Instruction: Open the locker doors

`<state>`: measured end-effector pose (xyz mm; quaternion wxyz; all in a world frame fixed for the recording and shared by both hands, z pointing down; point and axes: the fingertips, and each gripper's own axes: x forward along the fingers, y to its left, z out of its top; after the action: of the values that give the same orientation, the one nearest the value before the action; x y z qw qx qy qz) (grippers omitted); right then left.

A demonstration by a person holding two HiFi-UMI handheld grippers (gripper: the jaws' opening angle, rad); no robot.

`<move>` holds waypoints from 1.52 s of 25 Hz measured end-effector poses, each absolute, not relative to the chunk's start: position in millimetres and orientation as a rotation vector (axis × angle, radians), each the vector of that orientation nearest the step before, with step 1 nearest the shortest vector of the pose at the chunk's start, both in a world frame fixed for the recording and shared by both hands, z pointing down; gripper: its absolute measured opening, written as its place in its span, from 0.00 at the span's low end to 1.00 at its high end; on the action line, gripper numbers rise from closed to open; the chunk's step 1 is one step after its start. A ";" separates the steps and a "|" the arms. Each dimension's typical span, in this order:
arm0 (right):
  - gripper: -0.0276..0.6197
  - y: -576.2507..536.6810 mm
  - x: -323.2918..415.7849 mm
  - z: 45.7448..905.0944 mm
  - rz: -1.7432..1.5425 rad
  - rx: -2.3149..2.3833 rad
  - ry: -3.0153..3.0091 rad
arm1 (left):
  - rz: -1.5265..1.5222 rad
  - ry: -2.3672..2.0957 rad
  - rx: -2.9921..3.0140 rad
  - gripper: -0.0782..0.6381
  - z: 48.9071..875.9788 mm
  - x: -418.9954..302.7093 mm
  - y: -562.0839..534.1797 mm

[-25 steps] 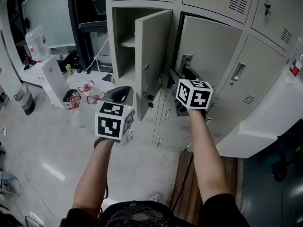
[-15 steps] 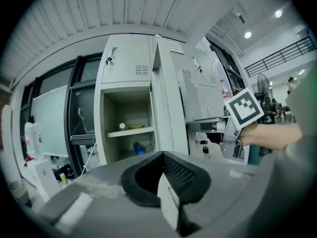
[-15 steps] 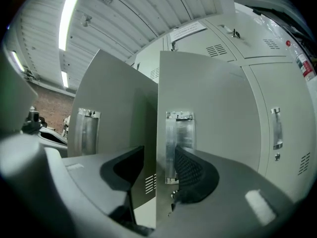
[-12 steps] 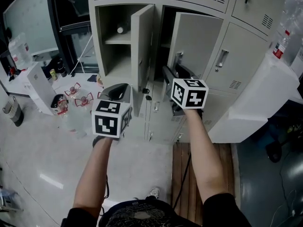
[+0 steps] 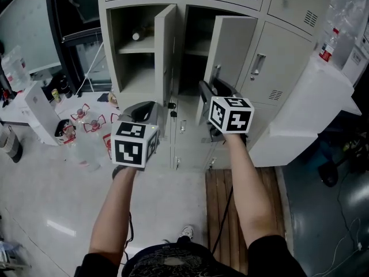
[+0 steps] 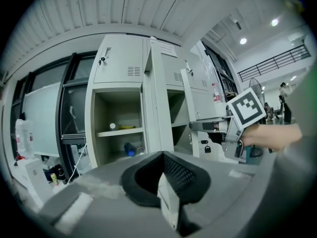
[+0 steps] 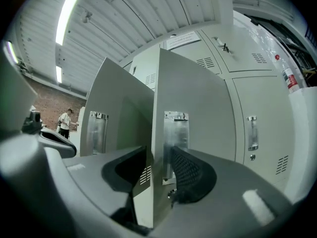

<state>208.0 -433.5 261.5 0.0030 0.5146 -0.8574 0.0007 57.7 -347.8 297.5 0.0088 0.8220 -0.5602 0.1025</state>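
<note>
Two grey locker doors stand open in the head view. My left gripper (image 5: 154, 109) is at the lower free edge of the left door (image 5: 164, 45). In the left gripper view that door's thin edge (image 6: 157, 108) runs down between the pads of the left gripper (image 6: 166, 182), which is shut on it. My right gripper (image 5: 209, 91) holds the free edge of the right door (image 5: 233, 45) beside its metal handle plate (image 7: 176, 133). The jaws of the right gripper (image 7: 156, 175) have just been closing, with the door's edge between the pads.
The open left locker holds a shelf (image 5: 138, 44) with a small bottle (image 5: 135, 36). A closed locker door (image 5: 277, 56) and a white cabinet (image 5: 305, 108) are at the right. Bottles (image 5: 86, 137) and a white box (image 5: 40, 111) stand on the floor at left. Wooden boards (image 5: 242, 195) lie underfoot.
The right door has swung from barely ajar to wide open, drawn by my right gripper. The left door stays open with my left gripper at its edge. The view has shifted.
</note>
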 end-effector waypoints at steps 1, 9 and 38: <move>0.30 -431.4 211.0 261.4 0.002 1.630 -2.681 | 0.316 -1.742 2.576 0.11 296.7 58.8 -346.4; 0.27 -418.5 235.9 261.6 -0.004 1.738 -2.610 | 0.332 -1.636 2.662 0.11 296.6 80.0 -336.8; 0.22 -374.5 382.6 262.7 -0.023 1.914 -2.480 | 0.302 -1.208 2.881 0.11 300.0 280.1 -359.9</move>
<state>382.6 -374.5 262.7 0.0044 0.6109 -0.7917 -0.0072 280.1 -359.9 300.0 0.0014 0.9179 -0.3849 0.0964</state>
